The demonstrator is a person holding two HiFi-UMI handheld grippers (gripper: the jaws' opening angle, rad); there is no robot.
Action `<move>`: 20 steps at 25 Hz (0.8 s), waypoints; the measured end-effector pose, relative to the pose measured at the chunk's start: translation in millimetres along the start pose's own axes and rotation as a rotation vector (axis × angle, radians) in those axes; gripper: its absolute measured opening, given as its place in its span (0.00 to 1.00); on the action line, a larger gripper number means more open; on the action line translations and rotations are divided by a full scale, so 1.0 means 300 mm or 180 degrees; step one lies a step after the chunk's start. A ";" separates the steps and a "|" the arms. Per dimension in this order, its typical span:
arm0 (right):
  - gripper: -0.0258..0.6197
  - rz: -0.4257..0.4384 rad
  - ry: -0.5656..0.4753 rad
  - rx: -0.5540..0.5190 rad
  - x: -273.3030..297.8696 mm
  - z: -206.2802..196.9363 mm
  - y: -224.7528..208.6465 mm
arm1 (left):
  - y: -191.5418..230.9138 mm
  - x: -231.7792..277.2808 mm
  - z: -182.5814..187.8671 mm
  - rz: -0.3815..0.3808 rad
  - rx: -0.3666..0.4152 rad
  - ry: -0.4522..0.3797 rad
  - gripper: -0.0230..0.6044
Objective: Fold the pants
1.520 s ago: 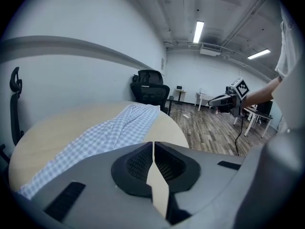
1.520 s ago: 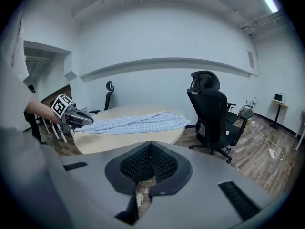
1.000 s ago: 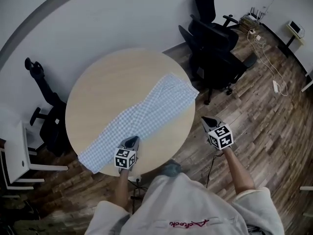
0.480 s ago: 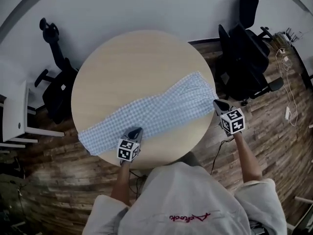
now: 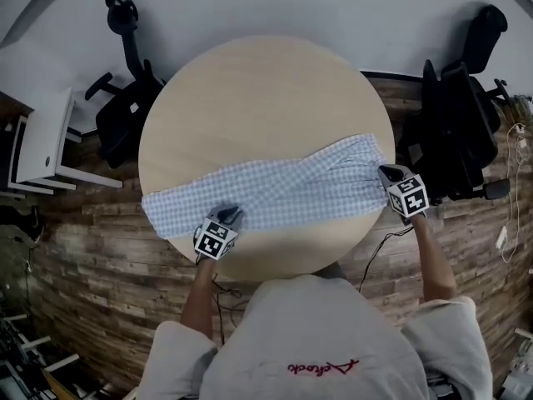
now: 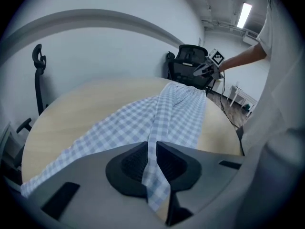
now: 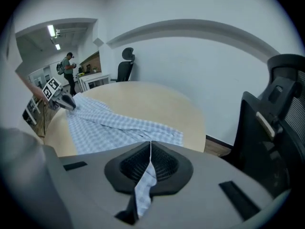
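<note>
Closest in, at the bottom of the head view: a pale sweatshirt (image 5: 308,348) with red script, both forearms stretched forward.

Just beyond, the left gripper (image 5: 228,217) at the near rim of the table (image 5: 258,90). Clenched on the pants (image 5: 283,192): in the left gripper view, pinches a thin fold of blue-and-white check between the pads, with a tail of cloth hanging down through them.

Off to the right, the right gripper (image 5: 390,174) at the rim's right side. Likewise clamped tight on the checked cloth, with a narrow strip caught between the pads in the right gripper view.

Between the two, the pants stretched out long and flat across the near half of the round light-wood top. Reaches from the left rim, overhanging it slightly, up to the right rim, broader at the right end.

Around the table, dark wood-plank floor (image 5: 83,248), with a black cable (image 5: 379,248) trailing just left of the right forearm.

Further out, a black office chair (image 5: 125,115) past the table's left side and a white desk (image 5: 42,144) beside it. On the other side, a second black chair (image 5: 454,132) close behind the right gripper.

Farthest, plain white wall (image 5: 275,2). In the right gripper view, an opening at far left, with a person (image 7: 68,70) standing under ceiling lights
</note>
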State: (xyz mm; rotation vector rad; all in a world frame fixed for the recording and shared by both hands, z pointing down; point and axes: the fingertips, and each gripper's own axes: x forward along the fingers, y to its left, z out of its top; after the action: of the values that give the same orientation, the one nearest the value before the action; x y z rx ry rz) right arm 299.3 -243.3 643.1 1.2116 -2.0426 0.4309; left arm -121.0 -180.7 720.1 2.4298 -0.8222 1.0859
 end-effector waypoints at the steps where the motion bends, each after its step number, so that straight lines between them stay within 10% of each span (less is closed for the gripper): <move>1: 0.09 0.0078 0.0092 -0.0093 0.028 -0.003 -0.019 | 0.000 0.006 -0.001 -0.0028 0.0032 0.0080 0.13; 5: 0.11 0.0439 0.0458 -0.0422 0.143 -0.004 -0.103 | 0.014 0.024 -0.005 -0.0100 0.0128 0.0379 0.23; 7: 0.27 0.0595 0.0648 -0.0657 0.193 -0.004 -0.145 | 0.026 0.030 -0.005 -0.0093 0.0106 0.0472 0.23; 20: 0.28 0.1479 0.1596 -0.1927 0.514 0.014 -0.282 | 0.054 0.092 -0.076 -0.0306 0.0057 0.1282 0.23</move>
State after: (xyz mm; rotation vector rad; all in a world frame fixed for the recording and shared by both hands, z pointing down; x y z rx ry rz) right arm 323.0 -384.7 745.3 0.2289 -1.7950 0.2586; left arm -129.1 -191.3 757.3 2.1294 -0.5589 1.4799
